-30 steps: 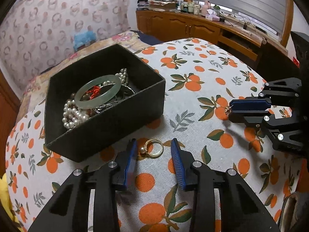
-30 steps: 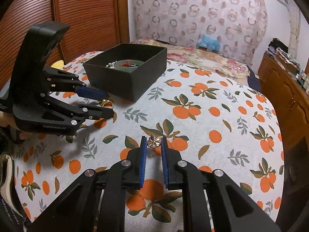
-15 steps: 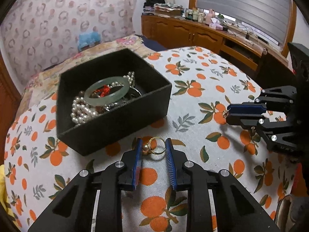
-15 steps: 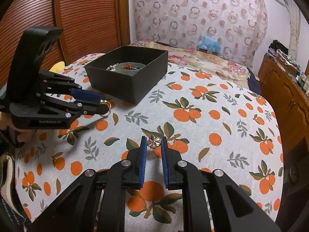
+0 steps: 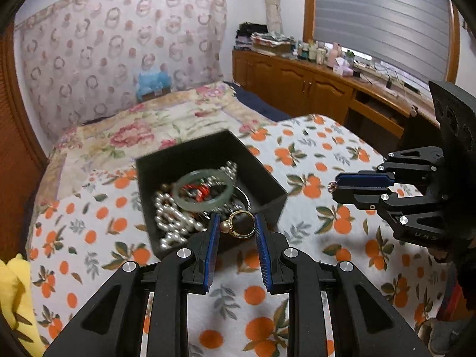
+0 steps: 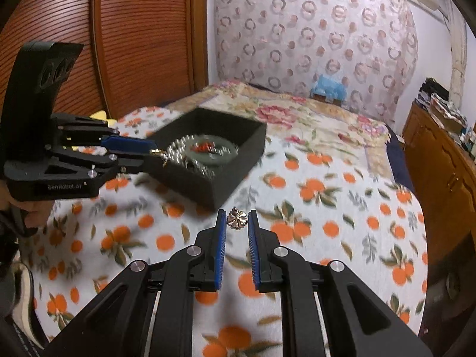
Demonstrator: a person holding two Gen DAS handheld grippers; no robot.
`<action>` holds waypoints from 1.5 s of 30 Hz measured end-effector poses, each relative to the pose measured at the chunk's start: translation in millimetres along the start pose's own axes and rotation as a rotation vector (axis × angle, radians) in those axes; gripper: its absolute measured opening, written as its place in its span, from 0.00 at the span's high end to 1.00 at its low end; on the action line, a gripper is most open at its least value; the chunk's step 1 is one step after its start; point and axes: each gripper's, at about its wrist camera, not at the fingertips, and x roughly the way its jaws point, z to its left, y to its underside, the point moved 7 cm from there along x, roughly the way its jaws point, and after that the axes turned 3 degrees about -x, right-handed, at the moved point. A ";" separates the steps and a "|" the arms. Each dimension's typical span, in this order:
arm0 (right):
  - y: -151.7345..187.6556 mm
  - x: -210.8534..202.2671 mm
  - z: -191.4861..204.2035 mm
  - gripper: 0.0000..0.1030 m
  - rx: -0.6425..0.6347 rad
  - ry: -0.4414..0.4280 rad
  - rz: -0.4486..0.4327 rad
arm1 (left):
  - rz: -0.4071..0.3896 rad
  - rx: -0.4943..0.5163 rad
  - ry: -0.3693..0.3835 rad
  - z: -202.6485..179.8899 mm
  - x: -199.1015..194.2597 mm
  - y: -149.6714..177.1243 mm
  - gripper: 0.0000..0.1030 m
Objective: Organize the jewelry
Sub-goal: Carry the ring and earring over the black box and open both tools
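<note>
Left gripper (image 5: 236,223): clamped on a gold ring with a pearl (image 5: 239,224), low centre of frame, in front of the open black box (image 5: 267,178) holding a pale green bangle (image 5: 203,190) and pearl strands (image 5: 172,220). Right gripper (image 6: 237,219): pinching a small gold flower-shaped piece (image 6: 236,219), possibly an earring, above the orange-print cloth (image 6: 342,208).

Right gripper (image 6: 237,223) with its blue ribbed pads is pinching a small gold flower-shaped earring (image 6: 236,219) right at the tips, up off the white cloth with the orange fruit print (image 6: 327,208). Over on the left, the left gripper (image 6: 154,156) pokes toward the open black square box (image 6: 226,175), gold ring (image 6: 162,155) caught at its tip, right at the box's near corner. Inside the box: silvery pearl beads (image 6: 178,151) and a pale green bangle (image 6: 220,152) with something red in the middle. It's all a bit blurry.
</note>
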 end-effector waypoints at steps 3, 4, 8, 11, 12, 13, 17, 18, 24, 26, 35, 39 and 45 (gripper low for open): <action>-17.2 4.6 4.6 0.84 -0.011 -0.019 -0.022 | -0.014 -0.010 -0.010 7.4 -3.5 -4.6 0.78; -24.5 8.2 7.2 0.84 -0.015 -0.026 -0.031 | -0.018 -0.013 -0.012 9.5 -4.2 -5.4 0.78; -44.5 22.1 14.7 0.84 -0.030 -0.041 -0.046 | -0.029 -0.035 -0.025 19.4 -5.9 -9.5 0.78; -54.5 34.0 17.3 0.84 -0.041 -0.041 -0.045 | -0.039 -0.047 -0.035 26.6 -8.3 -11.7 0.78; -56.2 37.2 17.4 0.84 -0.041 -0.041 -0.041 | -0.040 -0.049 -0.037 27.8 -8.2 -12.5 0.78; -58.2 41.1 17.9 0.84 -0.042 -0.044 -0.036 | -0.042 -0.051 -0.041 30.1 -8.7 -13.2 0.78; -61.3 52.8 17.5 0.83 -0.044 -0.051 -0.020 | -0.046 -0.065 -0.054 40.1 -8.1 -15.3 0.78; -62.4 55.1 16.9 0.83 -0.038 -0.054 -0.019 | -0.046 -0.066 -0.056 40.4 -8.1 -15.5 0.78; -65.5 58.0 13.8 0.83 -0.017 -0.065 -0.017 | -0.045 -0.078 -0.076 49.3 -2.9 -18.6 0.78; -66.5 57.9 12.3 0.83 -0.014 -0.061 -0.018 | -0.044 -0.082 -0.080 52.3 -0.2 -19.8 0.78; -60.0 51.7 1.9 0.83 0.018 -0.044 -0.023 | -0.026 -0.093 -0.097 60.9 23.5 -37.0 0.78; -56.1 49.9 -2.6 0.83 0.034 -0.036 -0.025 | -0.018 -0.102 -0.103 66.2 33.8 -43.8 0.78; -53.9 46.7 -7.7 0.83 0.055 -0.031 -0.028 | -0.008 -0.107 -0.122 71.5 44.3 -52.1 0.78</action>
